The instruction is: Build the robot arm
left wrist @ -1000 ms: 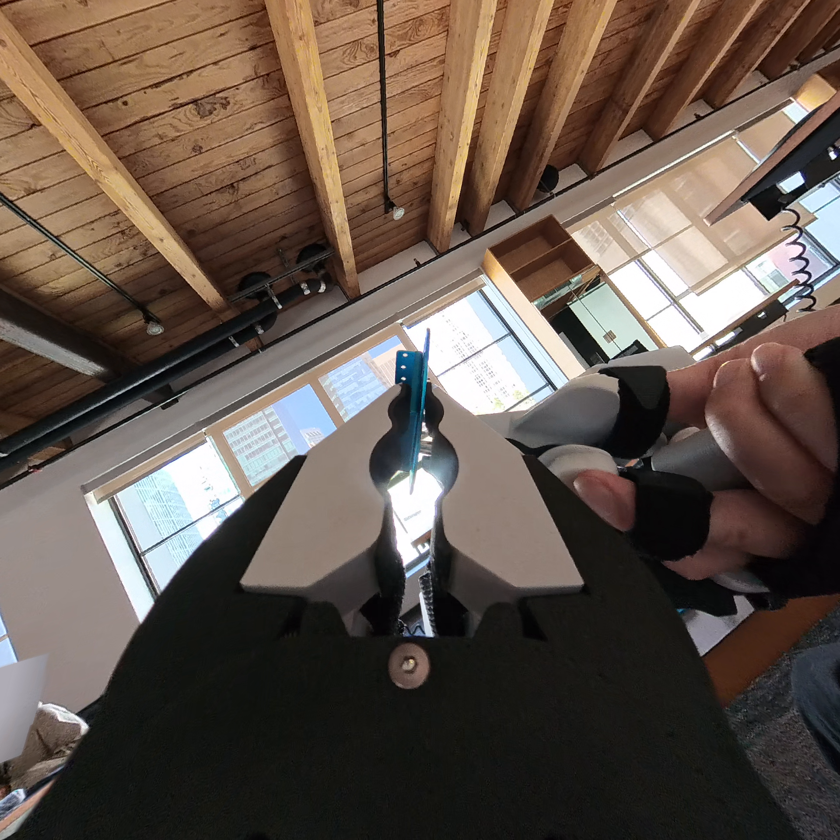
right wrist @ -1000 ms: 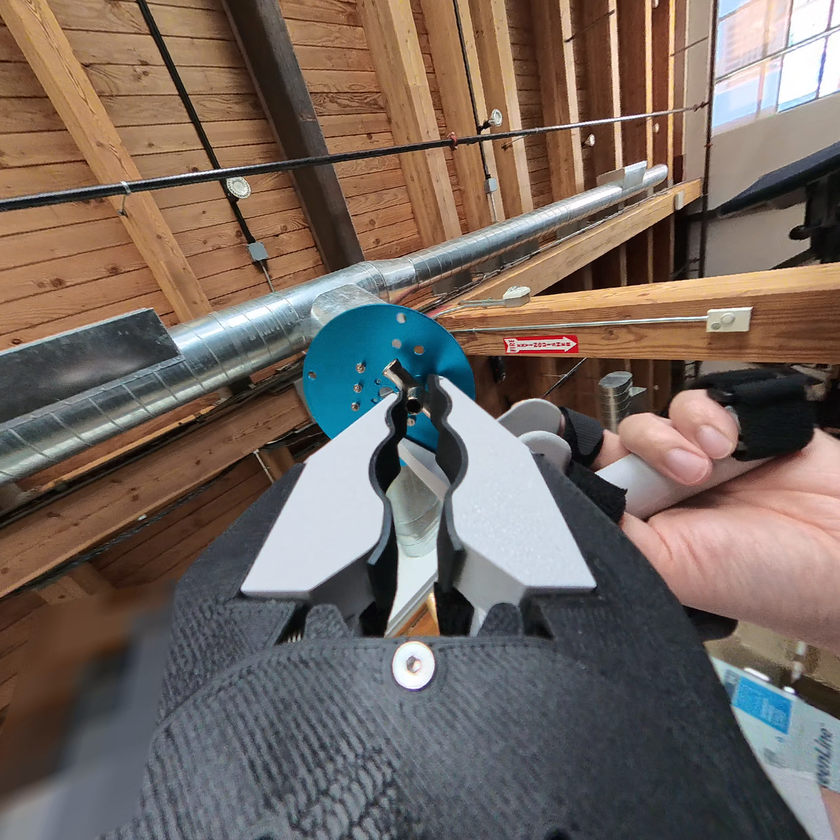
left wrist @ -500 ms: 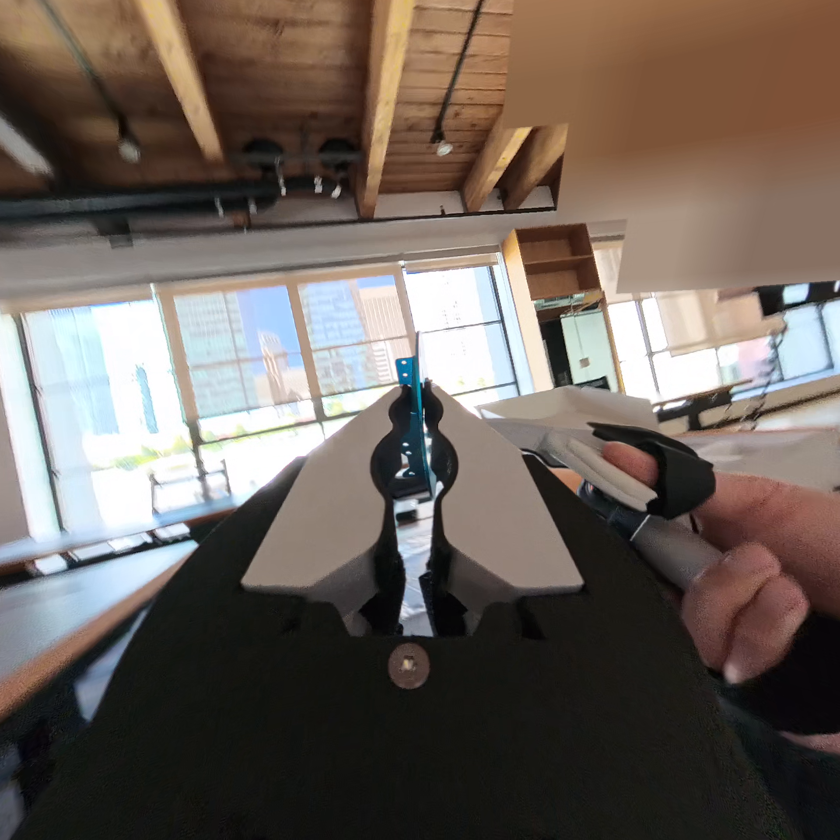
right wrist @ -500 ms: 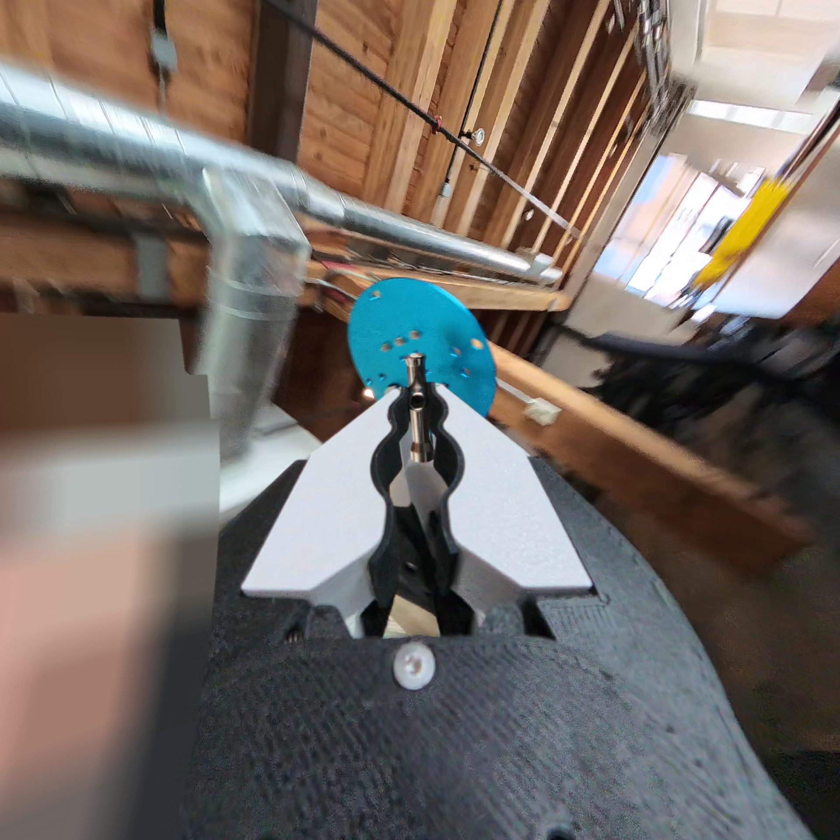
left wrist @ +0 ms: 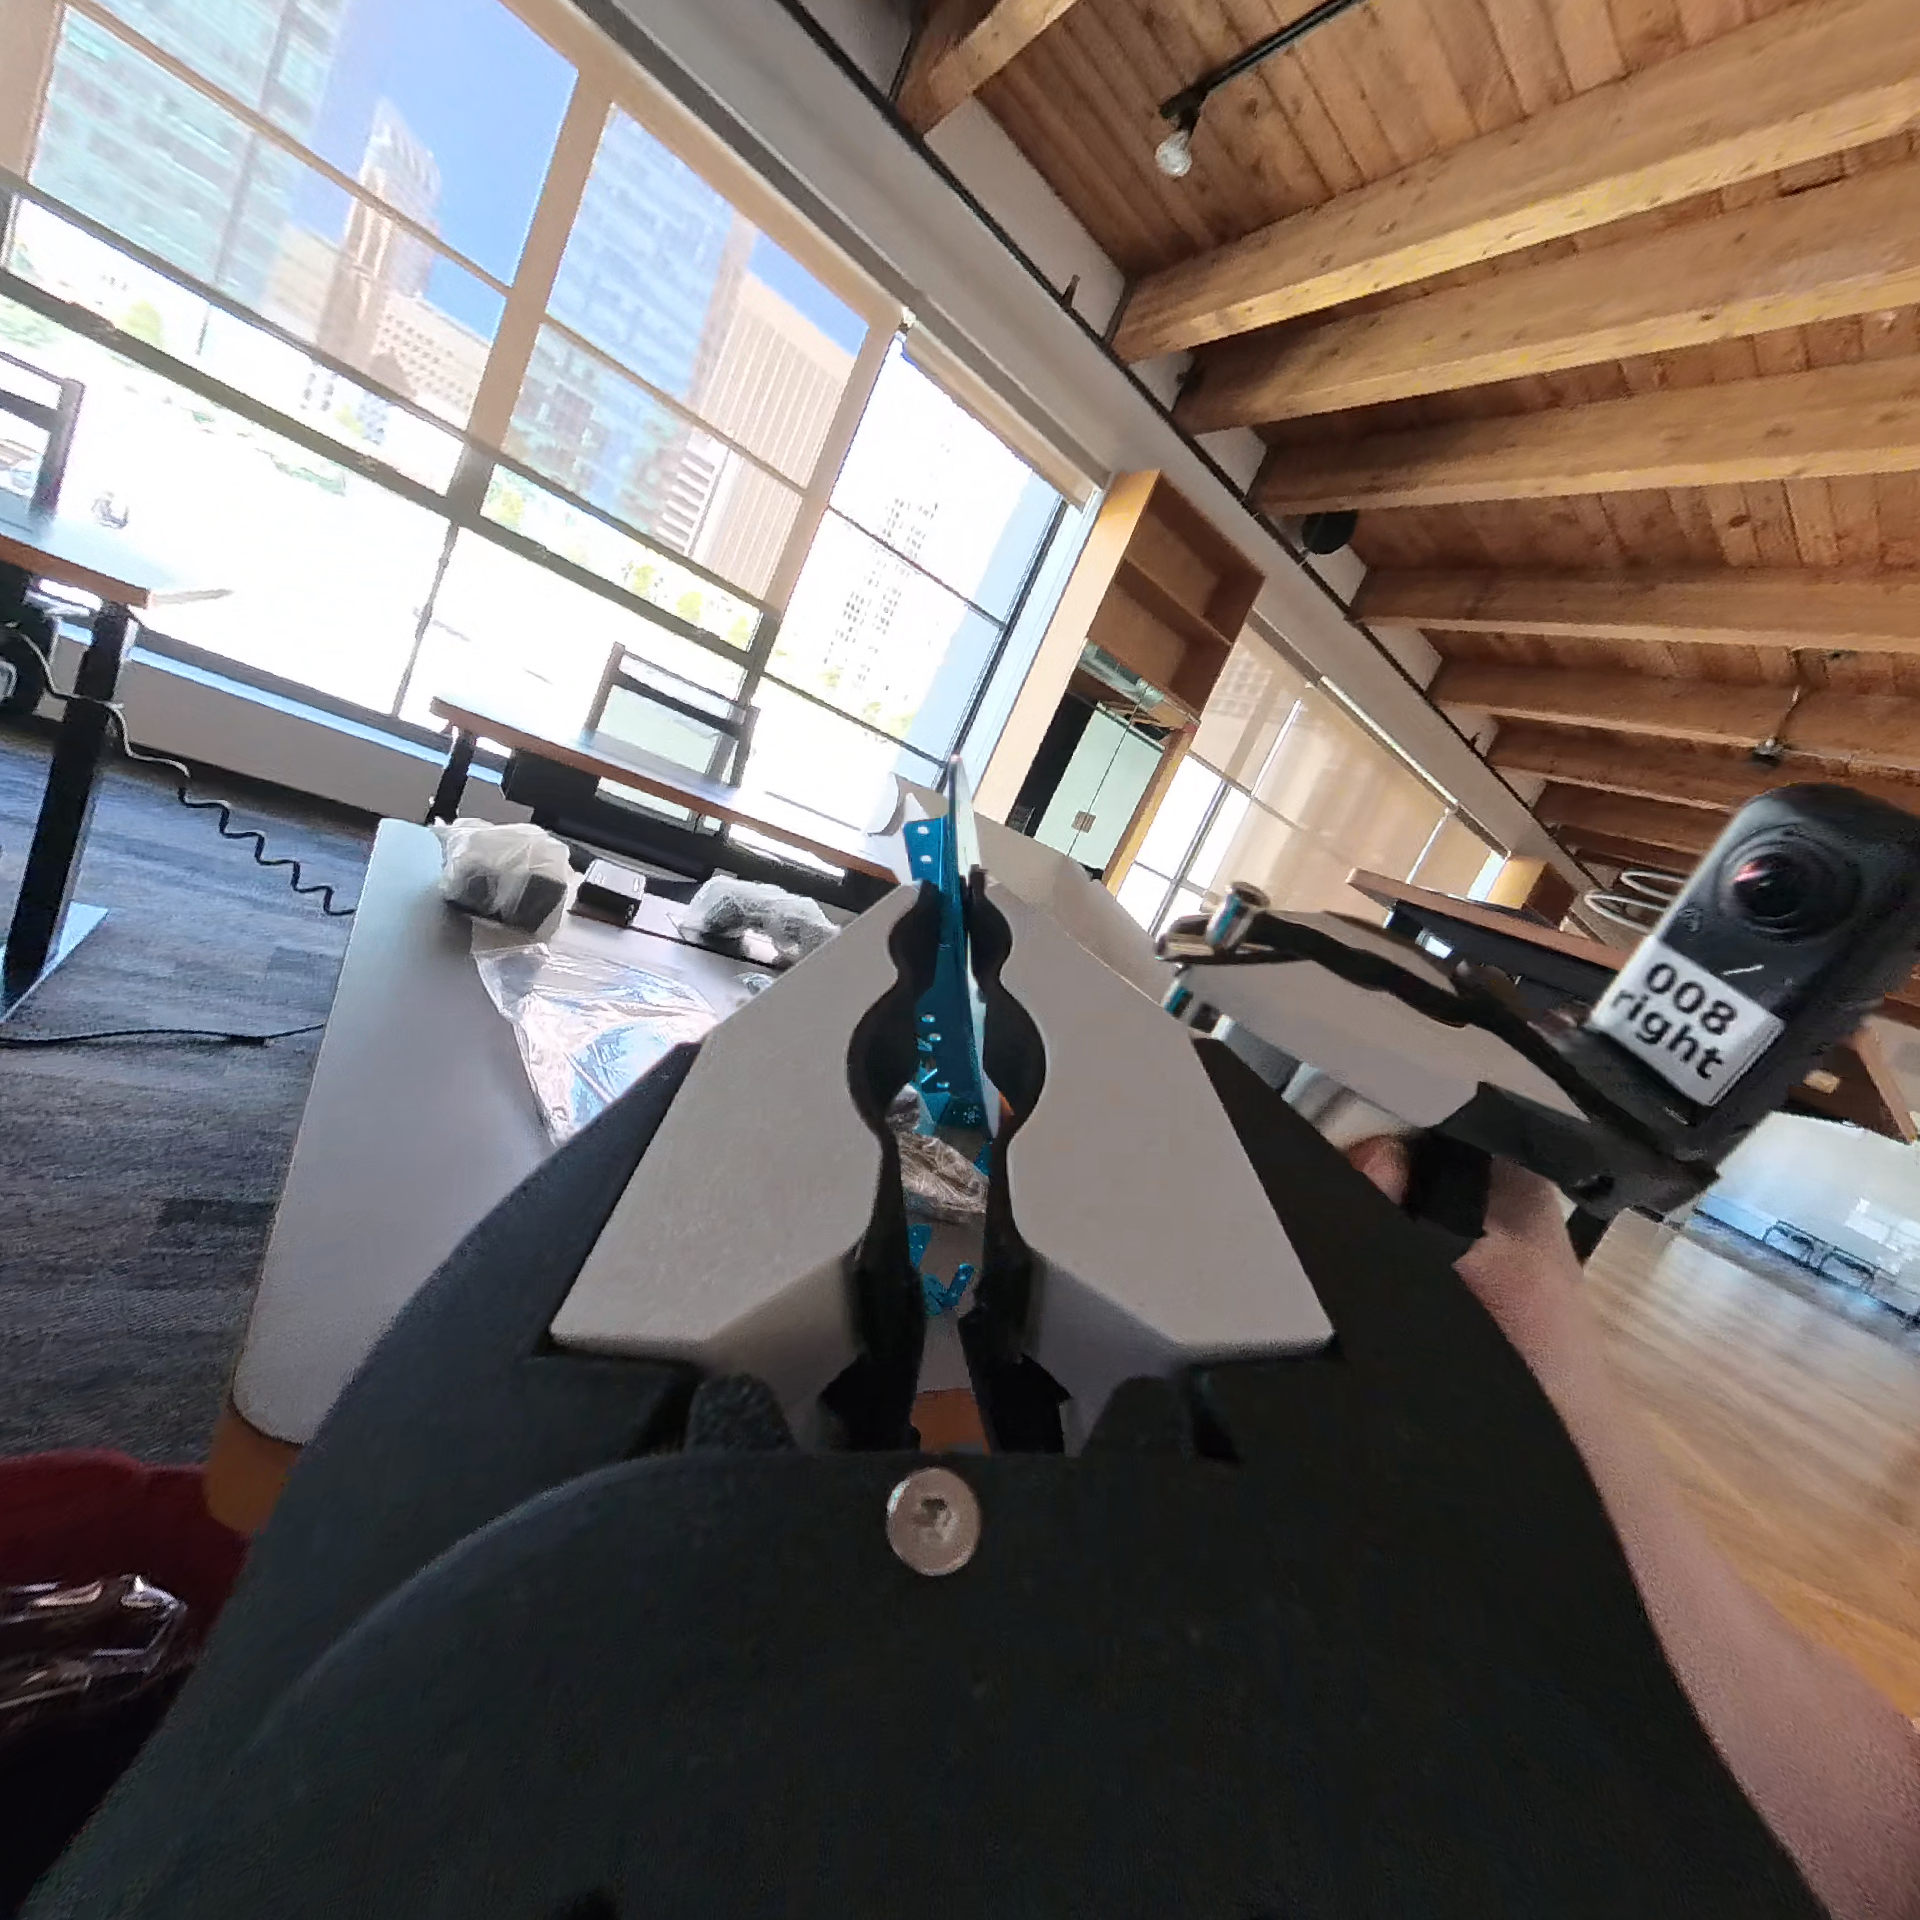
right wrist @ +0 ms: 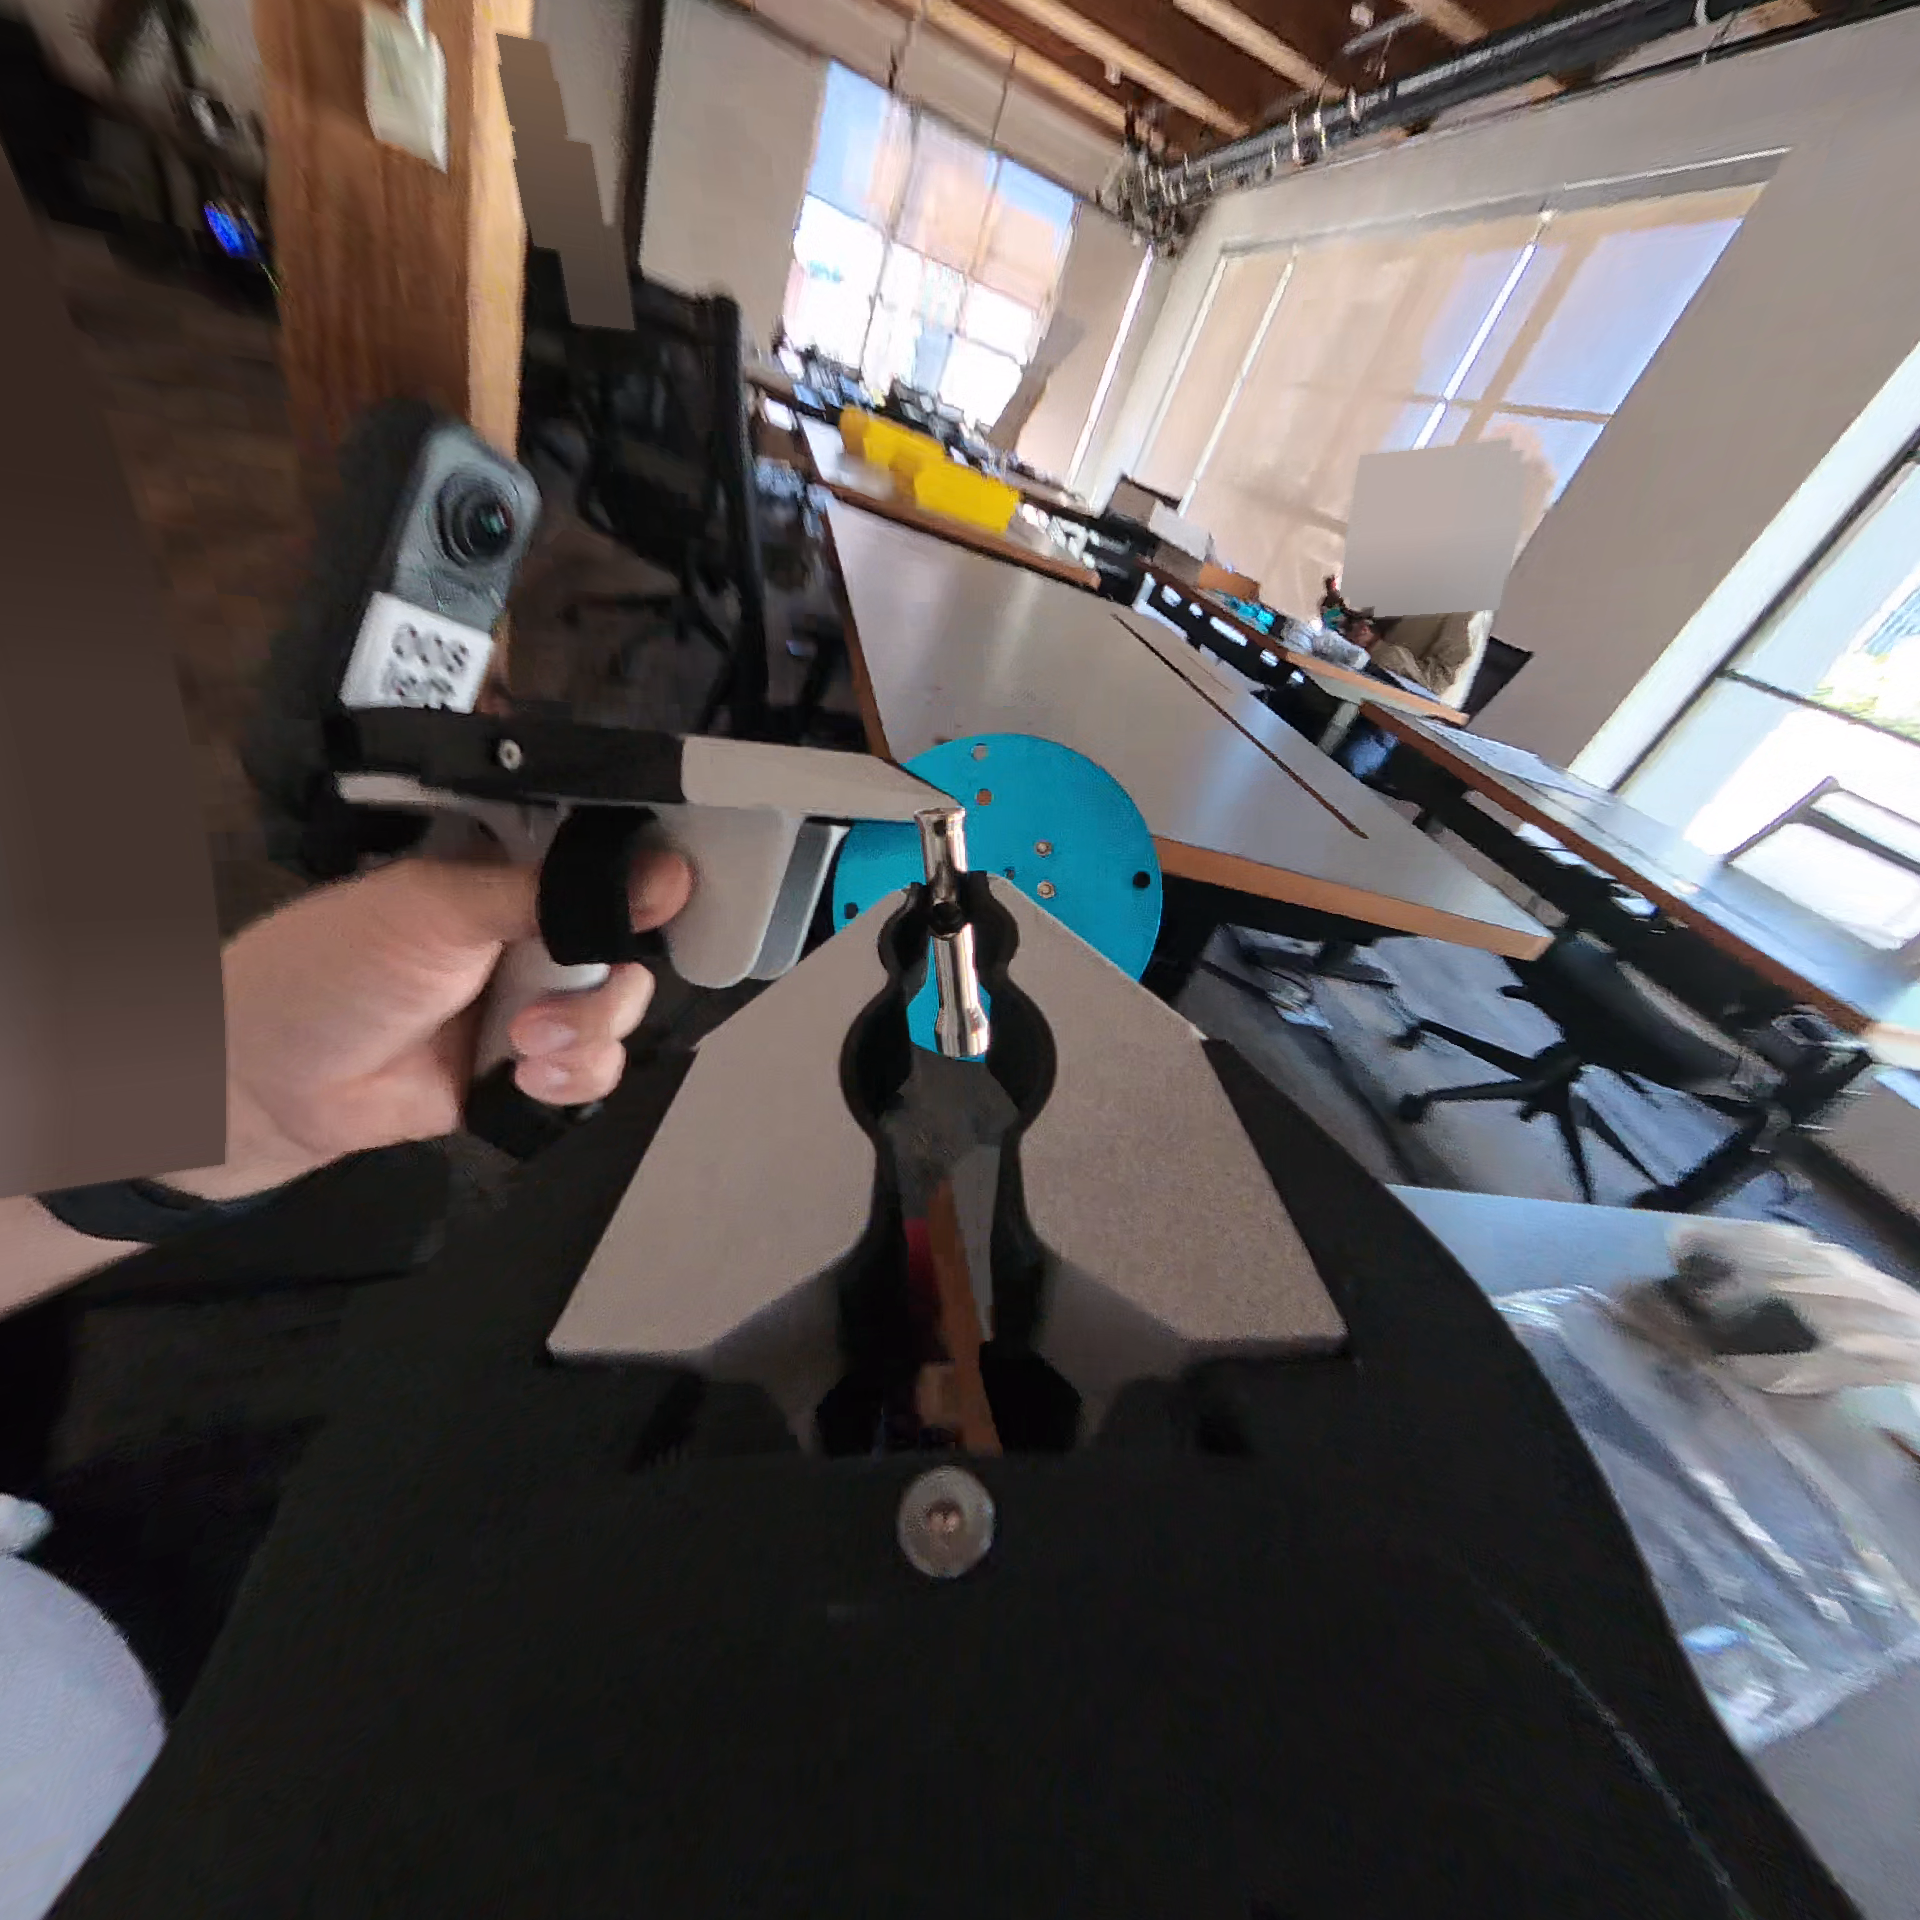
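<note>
My left gripper (left wrist: 943, 904) is shut on a thin blue metal disc (left wrist: 948, 997), seen edge-on, with small holes. In the right wrist view the same disc (right wrist: 1049, 842) shows as a round blue plate held by the left gripper (right wrist: 925, 800) coming in from the left. My right gripper (right wrist: 945, 894) is shut on a shiny metal socket wrench (right wrist: 954, 935), whose tip sits just in front of the disc. In the left wrist view the right gripper (left wrist: 1205, 935) comes in from the right with the wrench tip (left wrist: 1242, 902) beside the disc.
A grey table (left wrist: 416, 1039) lies below with clear plastic bags of parts (left wrist: 603, 1008) and black items in wrap (left wrist: 504, 868). More blue parts (left wrist: 940, 1257) lie under the jaws. Long tables (right wrist: 1039, 644), yellow bins (right wrist: 935, 468) and office chairs (right wrist: 1579, 1049) stand farther off. A seated person (right wrist: 1413, 644) is at the far right. Across from one pair of fingers to the other is roughly 4 cm.
Both grippers have swung down from pointing at the ceiling toward the room and tables, keeping the disc and the wrench. The two grippers now stand close together.
</note>
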A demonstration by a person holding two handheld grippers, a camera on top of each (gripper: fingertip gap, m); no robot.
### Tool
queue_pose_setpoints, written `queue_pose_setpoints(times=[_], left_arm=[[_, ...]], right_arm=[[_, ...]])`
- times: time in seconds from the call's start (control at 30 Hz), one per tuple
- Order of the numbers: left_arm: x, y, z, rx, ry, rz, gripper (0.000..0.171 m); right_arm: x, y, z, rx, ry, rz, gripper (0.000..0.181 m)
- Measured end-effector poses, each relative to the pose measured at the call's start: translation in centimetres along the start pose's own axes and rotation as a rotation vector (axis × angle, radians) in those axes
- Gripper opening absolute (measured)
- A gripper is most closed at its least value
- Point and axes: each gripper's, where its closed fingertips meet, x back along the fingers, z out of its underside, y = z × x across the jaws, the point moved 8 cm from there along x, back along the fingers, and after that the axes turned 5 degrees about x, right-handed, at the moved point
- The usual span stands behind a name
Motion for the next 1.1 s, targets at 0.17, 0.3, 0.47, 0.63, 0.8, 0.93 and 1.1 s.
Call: queue_pose_setpoints(times=[0.17, 0.3, 0.47, 0.63, 0.8, 0.93, 1.1], left_arm=[[-0.3, 0.1, 0.6, 0.026, 0.014, -0.033, 0.002], [-0.3, 0.3, 0.6, -0.018, 0.025, -0.074, 0.003], [-0.2, -0.4, 0.4, -0.115, 0.031, -0.081, 0.003], [-0.1, -0.8, 0.0, -0.162, 0.051, -0.073, 0.002], [0.0, -0.8, -0.1, -0.138, 0.06, -0.061, 0.002], [-0.2, -1.1, 0.1, -0.154, 0.08, -0.053, 0.002], [-0.2, -1.3, 0.1, -0.174, 0.088, -0.043, 0.002]], right_arm=[[-1.9, 1.1, 0.3, 0.219, 0.095, 0.032, 0.006], [-2.6, 0.9, 0.8, 0.219, 0.132, 0.02, 0.007], [-2.4, 1.3, 0.6, 0.532, 0.132, 0.03, 0.007], [-2.2, 2.3, 0.2, 0.975, 0.17, 0.044, 0.007], [-2.3, 2.3, -0.4, 1.144, 0.19, -0.014, 0.007], [-2.5, 2.2, -0.5, 1.215, 0.211, -0.041, 0.007], [-2.5, 1.8, -0.6, 1.22, 0.237, -0.081, 0.007]])
